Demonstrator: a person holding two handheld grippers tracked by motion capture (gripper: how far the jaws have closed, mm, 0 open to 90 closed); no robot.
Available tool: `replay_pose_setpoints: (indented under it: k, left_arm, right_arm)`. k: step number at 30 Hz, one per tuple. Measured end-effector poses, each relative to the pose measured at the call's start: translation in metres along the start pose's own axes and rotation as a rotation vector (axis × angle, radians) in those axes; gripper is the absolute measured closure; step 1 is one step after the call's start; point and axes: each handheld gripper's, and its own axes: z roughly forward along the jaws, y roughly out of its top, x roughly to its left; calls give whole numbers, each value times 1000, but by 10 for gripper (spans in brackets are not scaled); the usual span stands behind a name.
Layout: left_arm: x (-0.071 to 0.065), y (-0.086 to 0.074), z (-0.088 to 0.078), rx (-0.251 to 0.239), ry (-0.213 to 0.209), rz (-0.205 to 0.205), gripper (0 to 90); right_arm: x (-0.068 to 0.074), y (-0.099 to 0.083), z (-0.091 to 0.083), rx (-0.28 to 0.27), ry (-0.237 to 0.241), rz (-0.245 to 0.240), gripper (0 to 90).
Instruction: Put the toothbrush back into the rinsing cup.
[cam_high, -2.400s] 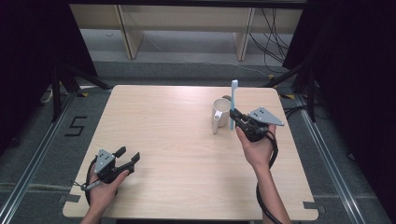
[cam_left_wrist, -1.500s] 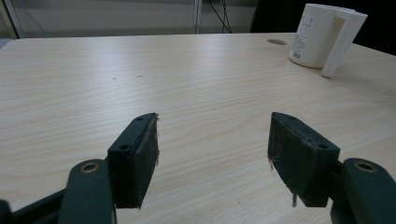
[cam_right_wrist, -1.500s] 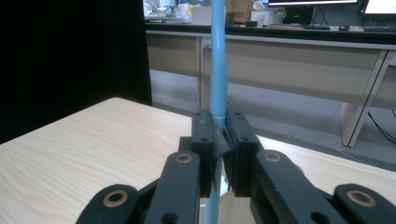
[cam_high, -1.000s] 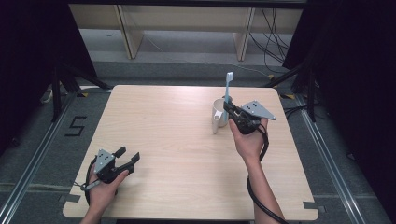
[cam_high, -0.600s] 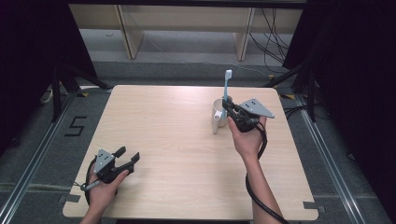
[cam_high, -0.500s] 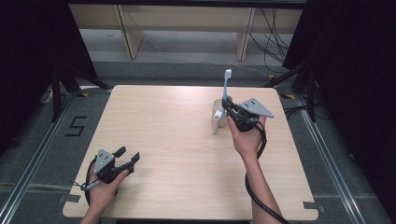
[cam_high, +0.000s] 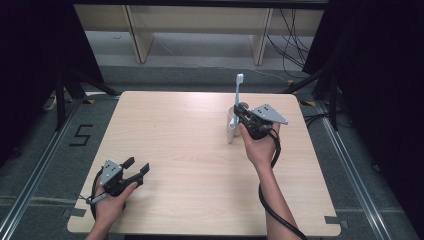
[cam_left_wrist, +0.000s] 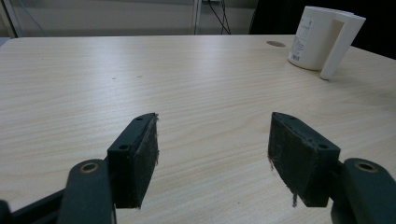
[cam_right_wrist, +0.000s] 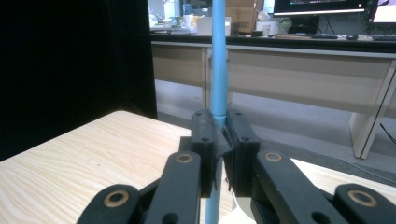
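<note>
On the wooden table (cam_high: 200, 140), the right gripper (cam_right_wrist: 219, 140) at about two o'clock is clamped on a blue toothbrush (cam_high: 238, 95), held upright over a white mug (cam_left_wrist: 322, 42). The mug's label print is too small to read. The left gripper (cam_left_wrist: 212, 154) rests at seven o'clock, jaws spread and empty. A floor marking reads "5" (cam_high: 81, 135).

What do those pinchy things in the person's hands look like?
Each gripper, left and right, is black with a grey three-cornered plate on top and a thick black cable trailing from it. The two jaws are flat black blocks on arms with brass-ringed holes. The person's forearms are bare, no sleeves showing.
</note>
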Motion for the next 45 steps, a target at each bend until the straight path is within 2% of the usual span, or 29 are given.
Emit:
replay_pose_setpoints:
  k: [5, 6, 9, 12, 13, 15, 17, 20, 22, 24, 29, 32, 33, 39, 41, 45]
  left_arm:
    - [-1, 0, 0, 5, 0, 8, 328]
    - [-1, 0, 0, 5, 0, 7, 328]
    - [0, 0, 0, 3, -1, 6, 328]
    - [-1, 0, 0, 4, 0, 4, 328]
    - [0, 0, 0, 4, 0, 4, 328]
    - [0, 0, 0, 3, 0, 3, 328]
    - [1, 0, 1, -12, -11, 4, 328]
    - [0, 0, 0, 3, 0, 3, 328]
    - [0, 0, 0, 3, -1, 3, 328]
    - [1, 0, 1, -12, -12, 2, 328]
    - [0, 0, 0, 3, -1, 3, 328]
    - [0, 0, 0, 2, 0, 1, 328]
    - [0, 0, 1, -12, -11, 2, 328]
    - [1, 0, 1, -11, -12, 3, 328]
    - [1, 0, 1, -12, -12, 2, 328]
    - [1, 0, 1, -12, -12, 1, 328]
  right_arm:
    - [-2, -1, 2, -5, -6, -21, 841]
    - [-1, -1, 2, -2, -3, -7, 841]
    - [-3, -2, 3, -6, -12, -19, 841]
    - [-3, -2, 4, -8, -7, 1, 841]
    - [-3, -2, 4, -10, -9, -8, 841]
    - [-2, -4, 5, -11, -12, 15, 841]
    - [-3, -4, 5, -8, -13, 10, 841]
    - [-3, -4, 6, -7, -12, 16, 841]
    - [-4, -4, 8, -17, -9, 2, 841]
    - [-4, -5, 8, -17, -17, 0, 841]
    - [-3, -8, 9, -5, -28, 25, 841]
    - [-4, -9, 11, -7, -21, 17, 841]
    - [-5, -9, 12, -13, -24, -4, 841]
    - [-4, -11, 15, -10, -21, 17, 841]
    - [-5, -11, 16, -10, -32, 1, 841]
    - [-4, -12, 16, 1, -26, 15, 841]
